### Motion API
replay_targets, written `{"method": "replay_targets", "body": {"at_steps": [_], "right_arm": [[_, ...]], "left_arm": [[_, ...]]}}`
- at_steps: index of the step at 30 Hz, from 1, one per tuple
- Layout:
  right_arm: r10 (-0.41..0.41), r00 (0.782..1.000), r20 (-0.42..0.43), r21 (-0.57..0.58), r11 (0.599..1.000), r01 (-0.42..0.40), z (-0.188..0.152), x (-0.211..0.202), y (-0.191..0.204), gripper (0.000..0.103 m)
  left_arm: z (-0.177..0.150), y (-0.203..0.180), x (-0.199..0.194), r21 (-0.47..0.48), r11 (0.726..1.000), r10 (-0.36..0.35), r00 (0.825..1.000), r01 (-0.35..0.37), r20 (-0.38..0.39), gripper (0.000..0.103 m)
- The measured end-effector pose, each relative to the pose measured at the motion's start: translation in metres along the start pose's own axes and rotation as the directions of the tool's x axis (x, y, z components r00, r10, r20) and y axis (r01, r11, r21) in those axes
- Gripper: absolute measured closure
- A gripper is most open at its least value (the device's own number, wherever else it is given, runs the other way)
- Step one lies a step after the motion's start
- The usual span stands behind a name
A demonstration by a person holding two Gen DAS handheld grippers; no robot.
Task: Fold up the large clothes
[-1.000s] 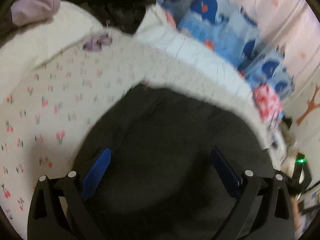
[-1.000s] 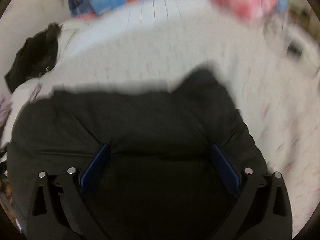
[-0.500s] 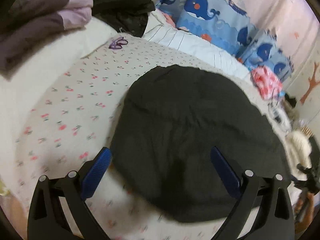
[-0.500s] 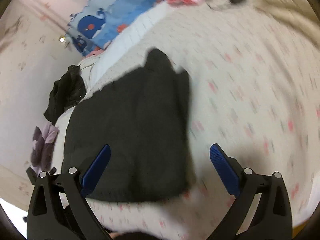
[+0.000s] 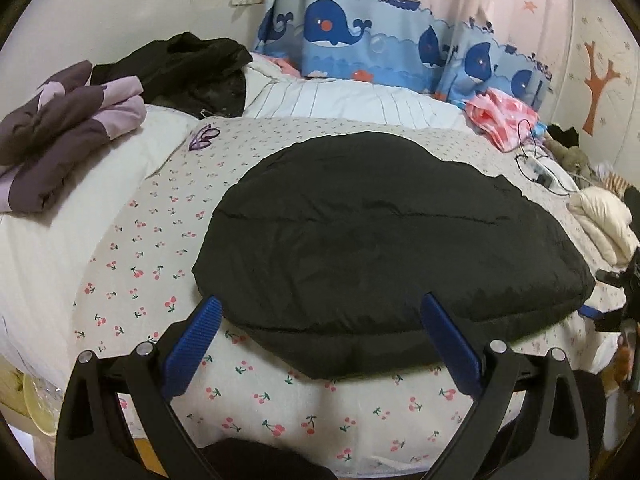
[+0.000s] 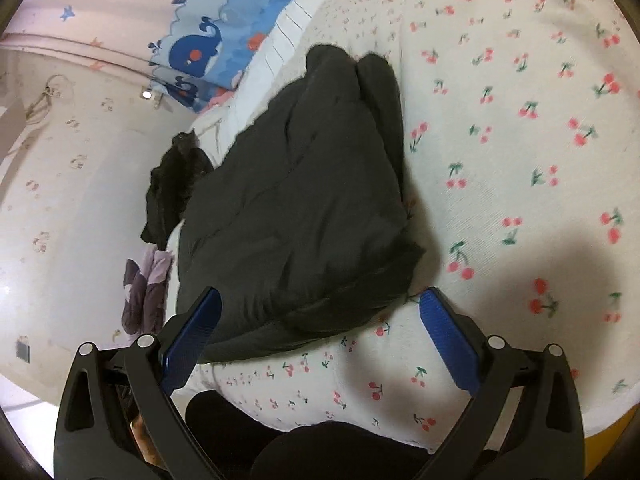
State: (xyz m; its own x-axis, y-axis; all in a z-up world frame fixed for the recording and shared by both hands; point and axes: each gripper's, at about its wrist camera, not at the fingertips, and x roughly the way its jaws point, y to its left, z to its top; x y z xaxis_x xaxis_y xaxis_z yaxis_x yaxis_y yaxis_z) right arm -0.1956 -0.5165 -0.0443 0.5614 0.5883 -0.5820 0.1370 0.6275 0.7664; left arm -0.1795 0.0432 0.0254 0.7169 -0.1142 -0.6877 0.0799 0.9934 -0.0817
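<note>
Hovering at bed (image 5: 132, 264) near edge, both hand-held grippers (image 5: 320, 334) (image 6: 320, 330) wide open, empty; black puffer jacket (image 5: 384, 224) folded, next fold needs regrasp.

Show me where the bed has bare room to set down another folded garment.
Bare cherry sheet spreads wide to the right of the black jacket. A narrower strip runs between the jacket and the white duvet. Crowded: purple clothes and dark pile far left, pink cloth, cables far right.
</note>
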Motion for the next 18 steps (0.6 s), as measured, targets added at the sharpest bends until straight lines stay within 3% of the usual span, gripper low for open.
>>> {"method": "replay_targets", "body": {"at_steps": [2,5,6,8,9,10,11,13,15,17,18], "right_arm": [[0.001,1.0,-0.008,0.026,1.0,-0.001,-0.001,0.007,-0.004,0.007],[0.074,0.997,0.02,0.084,0.994,-0.076,-0.003,0.01,-0.008,0.007],[0.123,0.992,0.035,0.107,0.986,-0.126,-0.002,0.01,-0.009,0.007],[0.159,0.986,0.051,0.11,0.98,-0.164,-0.003,0.012,-0.007,0.007],[0.153,0.987,0.054,0.101,0.982,-0.158,-0.004,0.012,-0.006,0.011],[0.139,0.989,0.051,0.087,0.986,-0.143,-0.003,0.014,-0.004,0.015],[0.131,0.99,0.046,0.083,0.988,-0.134,-0.003,0.015,-0.004,0.026],[0.123,0.991,0.042,0.087,0.988,-0.127,-0.002,0.018,-0.007,0.045],[0.146,0.988,0.042,0.092,0.984,-0.15,0.001,0.019,-0.009,0.066],[0.165,0.985,0.048,0.085,0.982,-0.169,0.002,0.019,-0.009,0.07],[0.176,0.983,0.052,0.079,0.981,-0.18,0.004,0.02,-0.008,0.071]], "left_arm": [[-0.002,-0.004,-0.003,0.021,1.0,0.014,1.0,-0.014,0.005,0.007],[-0.004,-0.004,-0.005,0.041,0.999,-0.001,1.0,0.001,-0.009,0.007],[-0.005,-0.002,-0.005,0.029,0.999,-0.022,1.0,0.023,-0.023,0.007],[-0.004,0.014,0.001,-0.075,0.987,-0.147,0.986,0.141,-0.082,0.007],[-0.004,0.028,0.005,-0.161,0.966,-0.221,0.97,0.202,-0.106,0.007],[-0.004,0.049,0.012,-0.299,0.916,-0.313,0.943,0.267,-0.117,0.007],[-0.006,0.063,0.016,-0.386,0.874,-0.364,0.925,0.296,-0.113,0.008],[-0.014,0.098,0.028,-0.584,0.743,-0.46,0.883,0.327,-0.09,0.008],[-0.019,0.113,0.034,-0.642,0.694,-0.487,0.869,0.326,-0.085,0.008],[-0.022,0.119,0.037,-0.657,0.685,-0.49,0.866,0.314,-0.096,0.008],[-0.023,0.118,0.039,-0.662,0.676,-0.51,0.854,0.324,-0.102,0.008]]}}
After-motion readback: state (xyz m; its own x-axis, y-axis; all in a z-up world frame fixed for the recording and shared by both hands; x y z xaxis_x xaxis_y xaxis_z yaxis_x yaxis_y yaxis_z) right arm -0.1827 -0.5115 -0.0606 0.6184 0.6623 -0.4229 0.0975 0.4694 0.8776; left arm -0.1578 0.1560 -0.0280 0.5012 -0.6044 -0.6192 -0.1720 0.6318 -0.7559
